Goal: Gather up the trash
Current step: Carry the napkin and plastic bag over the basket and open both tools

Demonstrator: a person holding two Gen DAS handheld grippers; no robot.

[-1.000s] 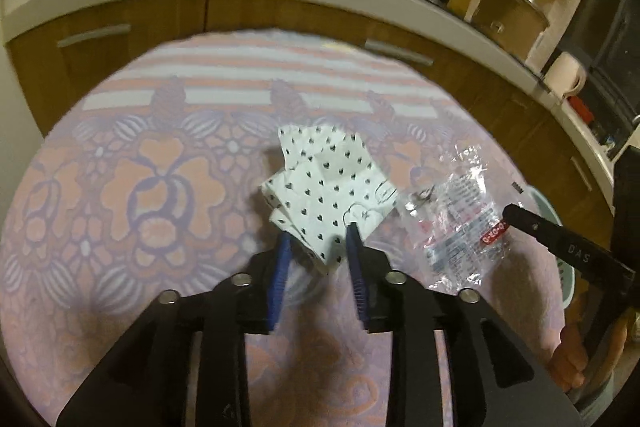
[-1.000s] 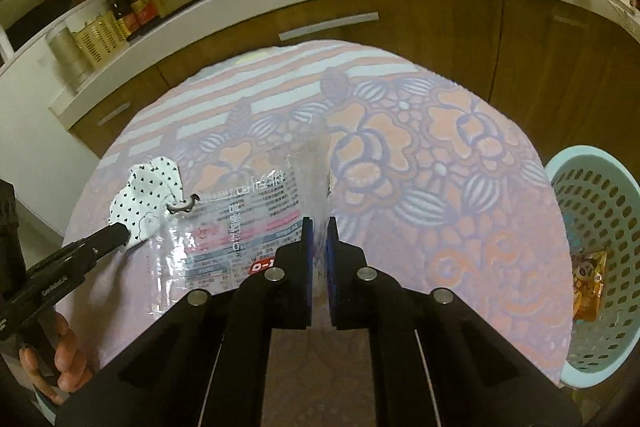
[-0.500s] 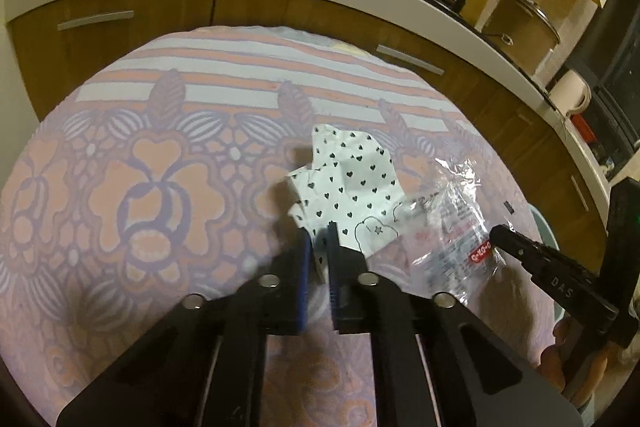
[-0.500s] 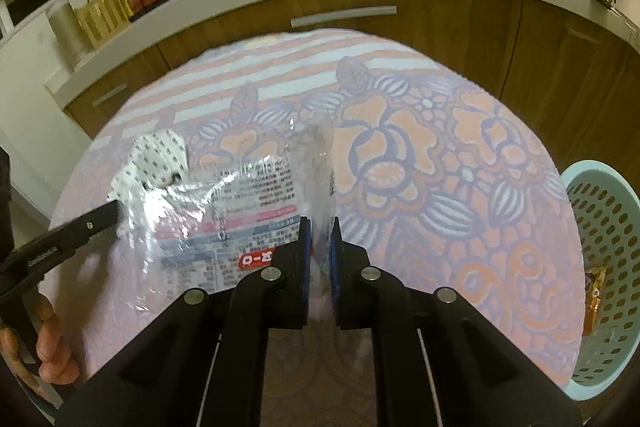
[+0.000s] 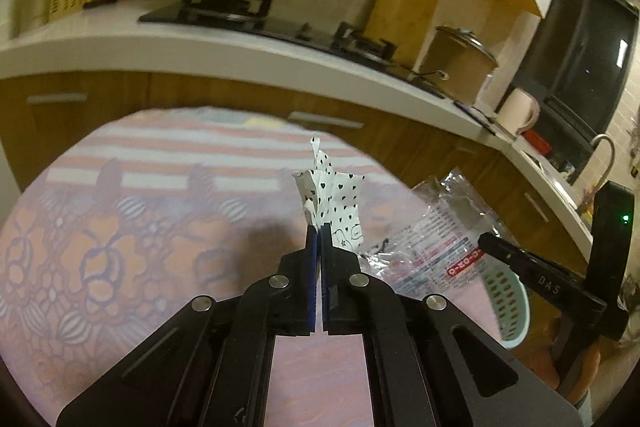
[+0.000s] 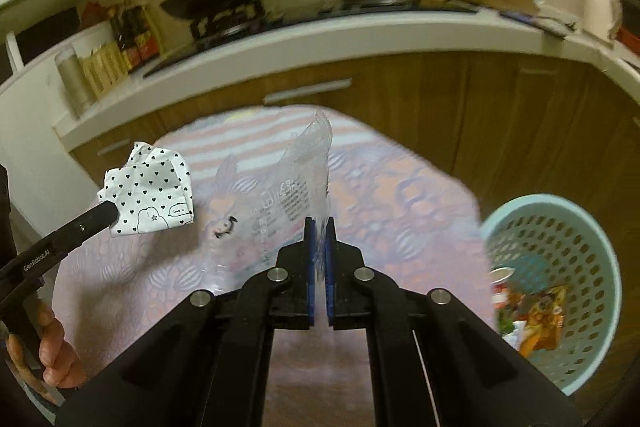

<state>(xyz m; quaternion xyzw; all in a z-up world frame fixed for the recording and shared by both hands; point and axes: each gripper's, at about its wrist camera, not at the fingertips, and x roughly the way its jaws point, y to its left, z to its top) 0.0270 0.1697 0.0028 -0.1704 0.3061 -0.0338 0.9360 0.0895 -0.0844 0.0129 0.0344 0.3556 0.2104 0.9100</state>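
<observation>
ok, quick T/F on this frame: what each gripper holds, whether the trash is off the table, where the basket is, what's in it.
1. The left gripper is shut on the white heart-print paper wrapper. True.
2. The right gripper is open and holds nothing. False: it is shut on the clear crinkled plastic bag with printed text.
3. Both pieces hang clear of the pink floral tablecloth. True.
4. The pale green perforated plastic basket stands on the tablecloth. False: it sits beyond the table's edge, lower down.
5. The basket is empty. False: it already holds an orange snack packet among other scraps.
</observation>
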